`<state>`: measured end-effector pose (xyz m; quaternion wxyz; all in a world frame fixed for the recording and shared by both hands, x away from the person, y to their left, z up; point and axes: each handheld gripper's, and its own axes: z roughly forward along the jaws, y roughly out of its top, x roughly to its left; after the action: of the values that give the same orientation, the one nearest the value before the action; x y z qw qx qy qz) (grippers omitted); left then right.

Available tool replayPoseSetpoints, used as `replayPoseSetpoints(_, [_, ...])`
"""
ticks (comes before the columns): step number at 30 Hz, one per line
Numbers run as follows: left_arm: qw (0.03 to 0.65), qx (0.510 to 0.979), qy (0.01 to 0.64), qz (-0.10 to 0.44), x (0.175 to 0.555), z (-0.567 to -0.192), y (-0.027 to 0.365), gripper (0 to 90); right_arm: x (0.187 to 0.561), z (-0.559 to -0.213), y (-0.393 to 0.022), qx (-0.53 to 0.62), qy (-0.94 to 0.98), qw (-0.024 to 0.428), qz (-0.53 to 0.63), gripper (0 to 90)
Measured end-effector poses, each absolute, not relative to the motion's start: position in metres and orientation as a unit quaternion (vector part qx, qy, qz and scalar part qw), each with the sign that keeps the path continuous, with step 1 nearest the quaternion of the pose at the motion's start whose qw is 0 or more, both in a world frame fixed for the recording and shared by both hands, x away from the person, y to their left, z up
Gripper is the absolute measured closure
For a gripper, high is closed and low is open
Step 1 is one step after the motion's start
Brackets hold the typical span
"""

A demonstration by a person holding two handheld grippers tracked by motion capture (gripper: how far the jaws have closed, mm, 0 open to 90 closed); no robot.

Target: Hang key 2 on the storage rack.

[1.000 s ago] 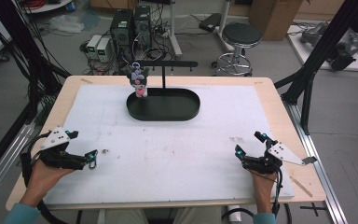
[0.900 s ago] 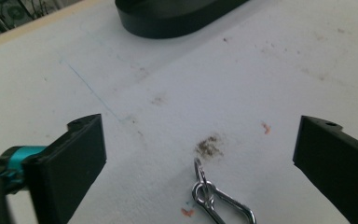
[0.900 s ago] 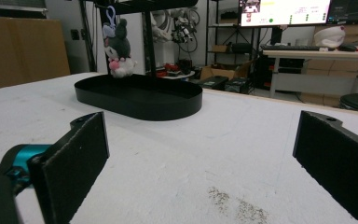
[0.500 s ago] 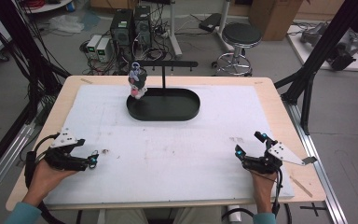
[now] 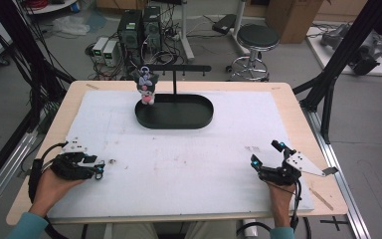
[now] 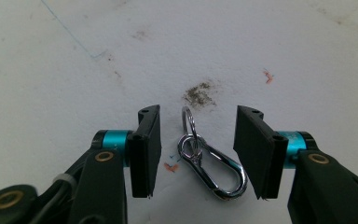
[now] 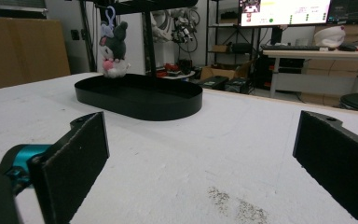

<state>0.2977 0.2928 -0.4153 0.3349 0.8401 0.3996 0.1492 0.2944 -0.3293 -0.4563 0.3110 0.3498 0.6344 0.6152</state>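
A silver carabiner clip with a key ring (image 6: 214, 170) lies flat on the white table cover, seen as a small glint (image 5: 112, 161) at the front left. My left gripper (image 6: 198, 116) straddles it. Its jaws have just been closing, and a gap remains between each pad and the clip. My right gripper (image 5: 264, 153) rests at the front right, wide open (image 7: 205, 126), with nothing between its fingers. At the back, a small grey and pink plush toy (image 5: 146, 85) hangs from the crossbar of a black stand (image 5: 179, 68) over its oval tray (image 5: 174, 123).
The white cover (image 5: 189, 154) lies on a wooden table (image 5: 298, 114). Behind the table are computer towers (image 5: 139, 27), a round stool (image 5: 257, 37) and cables on the floor. Black frame posts (image 5: 328, 84) stand at both sides.
The left gripper's jaws have narrowed around the clip on the table. The right hand has kept still.
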Motion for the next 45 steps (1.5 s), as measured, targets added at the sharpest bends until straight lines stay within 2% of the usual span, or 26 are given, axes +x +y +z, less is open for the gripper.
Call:
replayPoseSetpoints(7, [0.321, 0.843, 0.410, 0.139, 0.3001, -0.4173, 0.2914, 57.9, 0.2944, -0.4563, -0.3292, 0.350, 0.634, 0.311, 0.615, 2.6])
replayPoseSetpoints(14, [0.317, 0.840, 0.419, 0.135, 0.3020, -0.4180, 0.2907, 68.2, 0.2947, -0.4563, -0.3293, 0.347, 0.635, 0.312, 0.615, 2.6])
replayPoseSetpoints(45, [0.304, 0.843, 0.421, 0.139, 0.3063, -0.4205, 0.2903, 85.2, 0.2947, -0.4563, -0.3293, 0.347, 0.635, 0.313, 0.615, 2.6])
